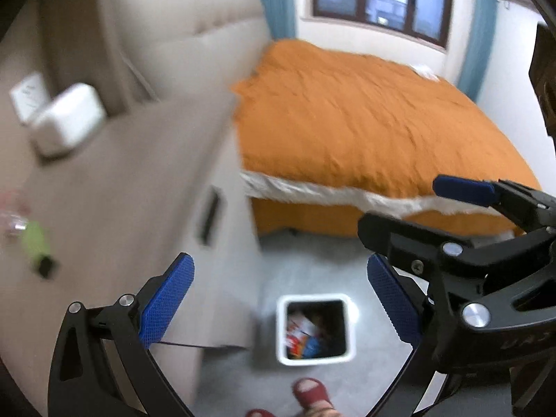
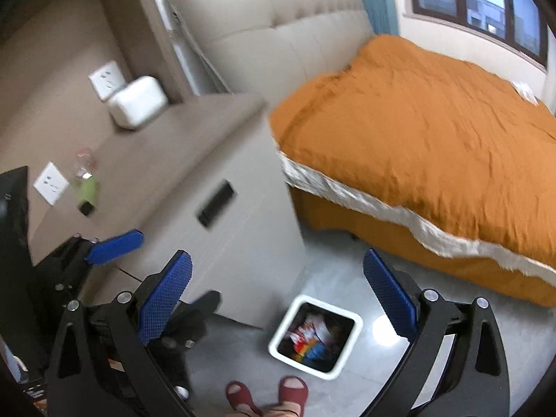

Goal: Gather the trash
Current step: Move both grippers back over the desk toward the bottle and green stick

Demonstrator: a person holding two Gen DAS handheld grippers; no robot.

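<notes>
Indoors, grey floor [image 2: 333, 278], orange bed [image 2: 434, 146].

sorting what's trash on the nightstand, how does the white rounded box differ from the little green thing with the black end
The white rounded plastic box is far bulkier than the small green item with a black end. The white rounded plastic box sits at the back of the top, against the wall by a socket; the small green item with a black end lies flat nearer the front, beside a clear crumpled wrapper. Both rest on the beige nightstand; blur hides finer detail.
</notes>
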